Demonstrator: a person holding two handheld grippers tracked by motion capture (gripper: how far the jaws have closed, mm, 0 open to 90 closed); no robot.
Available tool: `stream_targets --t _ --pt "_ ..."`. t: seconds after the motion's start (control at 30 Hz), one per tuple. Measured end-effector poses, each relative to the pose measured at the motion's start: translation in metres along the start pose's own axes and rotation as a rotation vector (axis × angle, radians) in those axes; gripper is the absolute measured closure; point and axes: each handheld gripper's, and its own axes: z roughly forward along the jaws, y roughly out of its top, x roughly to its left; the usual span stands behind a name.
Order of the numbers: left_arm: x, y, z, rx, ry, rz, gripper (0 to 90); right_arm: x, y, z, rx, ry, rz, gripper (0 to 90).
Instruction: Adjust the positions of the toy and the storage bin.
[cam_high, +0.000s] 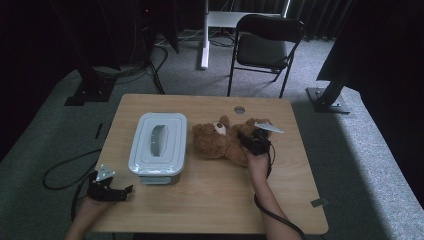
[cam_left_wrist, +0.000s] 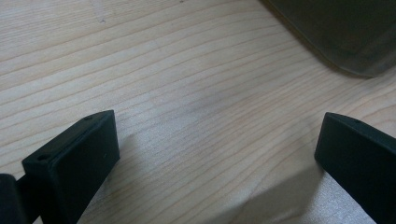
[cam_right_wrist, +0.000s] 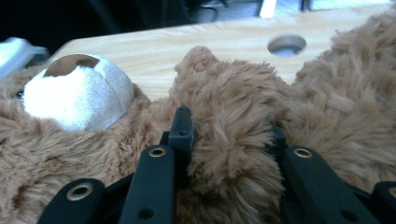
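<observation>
Brown plush teddy bear (cam_high: 220, 142) with white muzzle, lying on its back, mid-table, just right of a box, fur pinched

surface: wooden table (cam_high: 210, 200) | on it: lidded white box (cam_high: 158, 145), teddy bear (cam_high: 220, 141)

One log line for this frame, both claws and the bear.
right claw: shut on teddy bear | left claw: open, idle over table | lidded bin: closed, left of bear

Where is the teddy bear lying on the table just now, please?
In the high view, the teddy bear lies mid-table, just right of the lidded white box, with the right gripper closed on its fur.
</observation>
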Motion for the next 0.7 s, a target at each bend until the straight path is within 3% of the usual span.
stream_targets --t 0.07,0.1,0.17,0.33,0.43,0.57,0.7 --pt "0.000 0.000 0.000 0.000 0.000 0.000 0.5 0.003 -0.007 0.006 0.012 -0.012 0.010 65.7" --pt "0.000 0.000 0.000 0.000 0.000 0.000 0.5 0.010 -0.014 0.013 0.025 0.014 -0.015 62.2" --pt "0.000 0.000 0.000 0.000 0.000 0.000 0.5 0.018 -0.014 0.009 0.016 -0.004 -0.051 56.4" --pt "0.000 0.000 0.000 0.000 0.000 0.000 0.5 0.010 -0.003 -0.006 0.033 0.025 -0.065 40.9" --pt "0.000 0.000 0.000 0.000 0.000 0.000 0.5 -0.004 0.007 -0.024 0.016 0.061 -0.042 39.3" --pt "0.000 0.000 0.000 0.000 0.000 0.000 0.5 -0.032 0.018 -0.046 0.002 0.033 -0.024 32.3" --pt "0.000 0.000 0.000 -0.001 0.000 -0.001 0.5 -0.065 0.018 -0.054 0.054 0.039 0.014 25.4"
